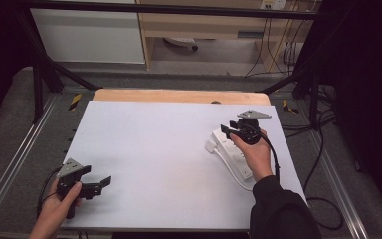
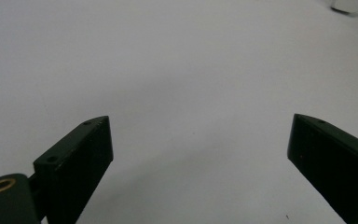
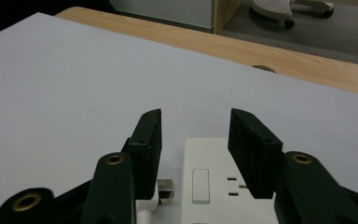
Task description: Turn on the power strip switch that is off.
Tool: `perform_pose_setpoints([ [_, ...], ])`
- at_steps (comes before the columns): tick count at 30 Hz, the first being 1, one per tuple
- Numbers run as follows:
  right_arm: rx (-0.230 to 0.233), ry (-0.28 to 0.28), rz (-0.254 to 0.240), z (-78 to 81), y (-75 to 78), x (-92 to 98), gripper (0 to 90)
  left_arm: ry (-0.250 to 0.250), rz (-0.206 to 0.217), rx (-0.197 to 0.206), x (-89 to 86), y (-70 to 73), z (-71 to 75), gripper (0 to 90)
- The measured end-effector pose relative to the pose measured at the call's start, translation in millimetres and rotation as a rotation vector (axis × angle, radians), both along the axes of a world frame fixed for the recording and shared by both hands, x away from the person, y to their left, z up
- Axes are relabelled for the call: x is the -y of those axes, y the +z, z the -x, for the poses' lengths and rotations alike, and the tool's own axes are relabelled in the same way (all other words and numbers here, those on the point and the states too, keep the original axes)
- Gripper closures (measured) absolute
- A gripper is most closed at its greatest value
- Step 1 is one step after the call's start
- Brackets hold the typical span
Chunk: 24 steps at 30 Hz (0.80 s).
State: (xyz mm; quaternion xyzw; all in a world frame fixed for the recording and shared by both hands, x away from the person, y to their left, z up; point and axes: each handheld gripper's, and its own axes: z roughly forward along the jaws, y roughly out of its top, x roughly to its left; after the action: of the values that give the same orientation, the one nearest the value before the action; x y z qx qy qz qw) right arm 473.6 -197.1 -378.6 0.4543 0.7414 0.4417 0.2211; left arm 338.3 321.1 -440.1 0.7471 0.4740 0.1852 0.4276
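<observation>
My right gripper (image 3: 195, 140) hangs over the near end of a white power strip (image 3: 214, 186), its jaws partly apart. In the right gripper view the strip's end sits between and below them — a rocker switch (image 3: 200, 185) and a set of socket slots (image 3: 235, 185) lie in the gap. I cannot tell whether the pads touch the plastic; some space shows on either side, so I read nothing as clamped. Just beside the strip's left edge, under my left-hand jaw in that view, a plug (image 3: 164, 190) with metal pins lies on the surface.

From the high view, my right hand (image 1: 255, 152) holds the right gripper (image 1: 231, 130) above the strip (image 1: 229, 149), which lies at an angle near the right side of the white table top (image 1: 144, 164), its white cable (image 1: 238, 179) curling back toward me.

My left gripper (image 1: 102, 183) rests in my left hand (image 1: 54, 209) near the front left corner, well apart from the strip. Its jaws stand wide — in the left gripper view there is bare white surface between them.

Beyond the white top, a wooden edge (image 1: 179, 95) runs along the far side.
</observation>
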Motion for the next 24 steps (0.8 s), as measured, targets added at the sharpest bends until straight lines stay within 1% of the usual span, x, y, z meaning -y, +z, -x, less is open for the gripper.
perform_pose_setpoints([
  [1,-0.004,0.000,0.005,0.0,-0.9,-0.5,59.8,0.000,-0.001,-0.001,0.2,0.0,0.0,6.7],
  [2,-0.004,0.000,0.005,0.0,-0.9,-0.5,59.8,-0.001,-0.002,0.000,0.2,0.1,0.2,6.7],
  [3,0.000,-0.002,0.008,-0.2,-2.2,-0.9,61.6,-0.003,-0.003,0.001,0.0,0.4,0.5,6.7],
  [4,-0.002,0.000,0.008,-0.2,-4.4,-2.0,65.8,-0.003,-0.001,0.001,-0.1,0.4,0.6,6.7],
  [12,-0.006,0.002,0.006,1.1,-15.1,-3.7,71.8,-0.002,0.000,0.001,-0.1,0.1,0.3,6.7],
  [15,-0.009,0.003,0.007,2.7,-20.0,-3.1,75.7,-0.002,0.001,0.001,0.0,0.3,0.3,6.7],
  [16,-0.009,0.003,0.007,2.7,-20.0,-3.1,75.7,-0.003,0.000,0.001,0.1,0.2,0.3,6.7],
  [24,-0.005,-0.001,0.000,5.8,-29.6,-1.7,83.9,-0.003,-0.002,0.002,0.3,0.2,0.2,6.7],
])
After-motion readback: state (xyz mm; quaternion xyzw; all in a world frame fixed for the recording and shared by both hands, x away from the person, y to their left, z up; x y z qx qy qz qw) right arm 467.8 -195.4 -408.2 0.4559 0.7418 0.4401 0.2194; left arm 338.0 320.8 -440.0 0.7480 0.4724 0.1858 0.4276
